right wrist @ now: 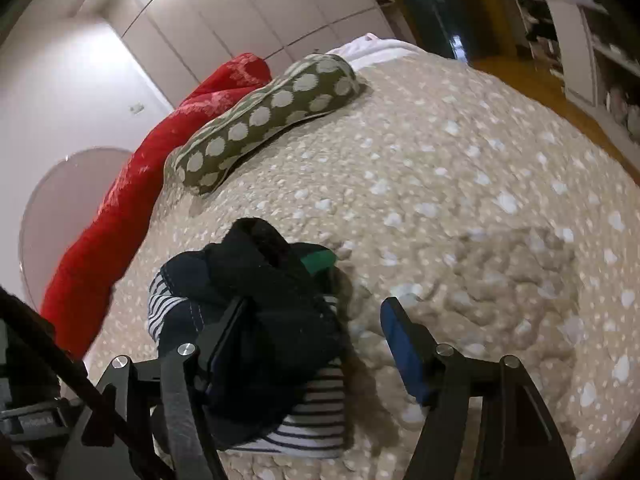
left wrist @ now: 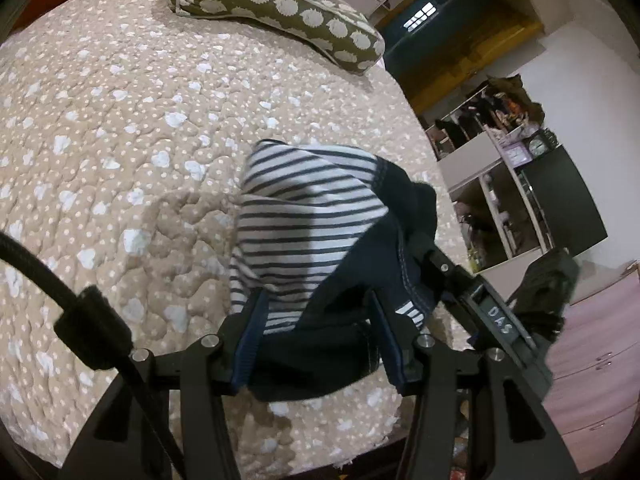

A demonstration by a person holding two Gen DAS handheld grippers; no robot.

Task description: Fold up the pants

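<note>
On a quilted bed (left wrist: 120,128), the left gripper (left wrist: 316,336) is clamped on the dark waistband end of the pants (left wrist: 304,220) — one small pair, navy with striped lining — lifting the bundle just ahead of its fingers, apparently to carry that end over for a fold. The right gripper (right wrist: 320,344) stands with its jaws apart: one pad (right wrist: 404,348) hangs clear over the quilt, the other rests against the cloth, nothing pinched, so the bundle lies loose beside it. Beyond both tools lies one spotted pillow (right wrist: 272,120); farther left, one red blanket (right wrist: 132,200) runs along the bed's edge.
</note>
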